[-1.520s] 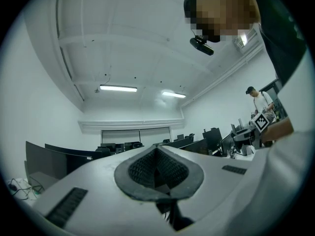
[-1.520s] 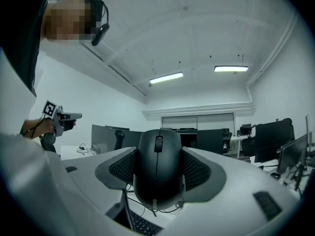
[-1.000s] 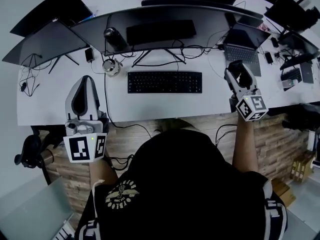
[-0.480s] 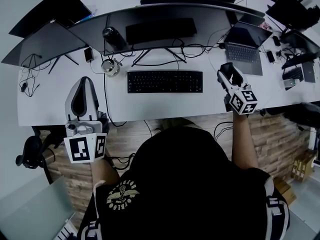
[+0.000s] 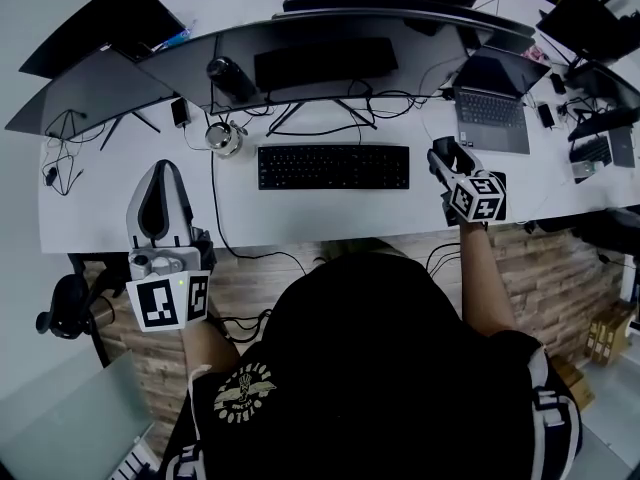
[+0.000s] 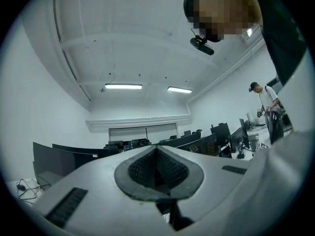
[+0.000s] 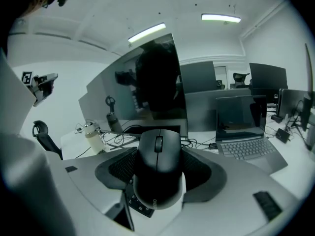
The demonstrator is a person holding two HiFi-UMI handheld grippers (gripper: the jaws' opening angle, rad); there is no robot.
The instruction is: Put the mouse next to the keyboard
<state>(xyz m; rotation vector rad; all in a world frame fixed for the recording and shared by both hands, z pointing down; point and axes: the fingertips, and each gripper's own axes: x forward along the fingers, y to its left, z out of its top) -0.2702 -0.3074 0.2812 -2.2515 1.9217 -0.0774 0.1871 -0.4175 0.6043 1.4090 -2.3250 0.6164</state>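
Right gripper view: mouse (image 7: pixel 157 168) between jaws

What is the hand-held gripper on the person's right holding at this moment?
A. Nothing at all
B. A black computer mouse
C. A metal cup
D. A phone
B: the right gripper view shows the black computer mouse clamped between the two jaws of the right hand-held gripper, above the desk.

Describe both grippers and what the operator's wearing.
Both the left gripper and right gripper: pale grey tapered shells, dark ribbed pads, a white cube with black square markers on each. Person wears a black short-sleeved shirt with a pale emblem.
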